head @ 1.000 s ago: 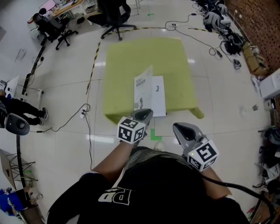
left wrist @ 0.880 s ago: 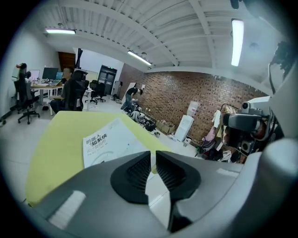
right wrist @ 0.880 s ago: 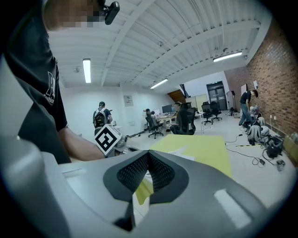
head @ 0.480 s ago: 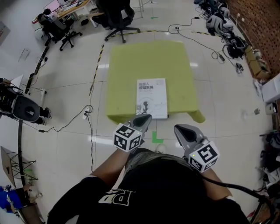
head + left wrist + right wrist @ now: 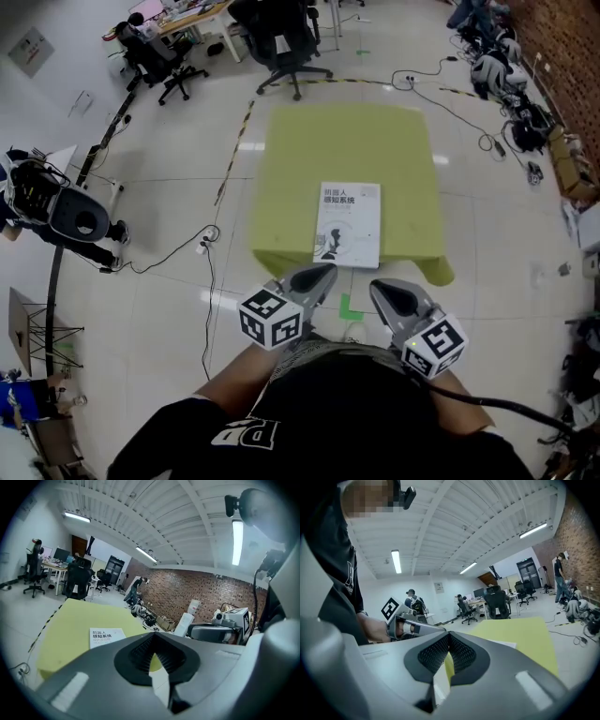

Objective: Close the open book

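Glossy white floor tiles (image 5: pixel 159 234) surround your yellow-green table (image 5: pixel 347 150), with office chairs (image 5: pixel 286 42) beyond it and cables (image 5: pixel 506 103) by the brick wall (image 5: pixel 572 47). The book (image 5: pixel 349 225) lies closed, cover up, at the table's near edge. You hold the left gripper (image 5: pixel 322 274) and right gripper (image 5: pixel 381 290) near your body, jaws pressed together, empty.

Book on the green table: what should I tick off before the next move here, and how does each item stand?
1. Book closed, cover up: ok.
2. Book wholly on the green table: cannot tell; its near edge lies right at the table's front edge.
3. Left gripper apart from the book: ok.
4. Right gripper apart from the book: ok.
5. Jaws of both grippers together, nothing between them: ok.
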The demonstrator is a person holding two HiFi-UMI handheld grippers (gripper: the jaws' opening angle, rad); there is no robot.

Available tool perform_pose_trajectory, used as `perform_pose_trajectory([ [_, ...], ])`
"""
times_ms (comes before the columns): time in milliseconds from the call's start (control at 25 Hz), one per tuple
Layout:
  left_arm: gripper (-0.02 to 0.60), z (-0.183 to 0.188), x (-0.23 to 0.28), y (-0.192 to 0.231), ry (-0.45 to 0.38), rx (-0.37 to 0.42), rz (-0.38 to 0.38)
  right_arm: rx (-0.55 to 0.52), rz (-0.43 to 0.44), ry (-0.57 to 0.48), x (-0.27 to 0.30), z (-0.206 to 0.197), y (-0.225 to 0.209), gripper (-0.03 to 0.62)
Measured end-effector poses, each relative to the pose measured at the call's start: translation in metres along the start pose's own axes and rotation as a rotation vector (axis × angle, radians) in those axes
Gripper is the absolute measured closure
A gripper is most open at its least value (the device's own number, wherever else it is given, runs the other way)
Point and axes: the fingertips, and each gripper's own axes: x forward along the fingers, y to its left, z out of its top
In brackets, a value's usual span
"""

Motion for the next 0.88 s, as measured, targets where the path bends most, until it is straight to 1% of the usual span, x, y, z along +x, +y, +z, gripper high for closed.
perform_pose_trajectory([
  [160, 0.574, 0.007, -0.027, 0.003, -0.015, 0.020, 0.041, -0.005, 0.058, -0.010, 0.017, 0.004, 0.018, 0.586],
  [280, 0.574, 0.009, -0.047, 0.006, -0.017, 0.022, 0.058, -0.008, 0.086, -0.018, 0.031, 0.009, 0.032, 0.586],
  [400, 0.574, 0.016, -0.070, 0.009, -0.037, 0.017, 0.053, -0.015, 0.098, -0.023, 0.046, 0.014, 0.046, 0.586],
  [520, 0.574, 0.021, -0.099, 0.014, -0.055, 0.042, 0.053, -0.019, 0.107, -0.020, 0.066, 0.017, 0.066, 0.586],
  [640, 0.574, 0.024, -0.135, 0.018, -0.056, 0.078, 0.053, -0.030, 0.126, -0.009, 0.083, 0.021, 0.099, 0.586],
  [760, 0.574, 0.022, -0.168, 0.026, -0.065, 0.087, 0.050, -0.060, 0.138, 0.000, 0.094, 0.026, 0.133, 0.586],
  [880, 0.574, 0.021, -0.189, 0.028, -0.082, 0.087, 0.013, -0.082, 0.115, 0.005, 0.102, 0.027, 0.157, 0.588],
])
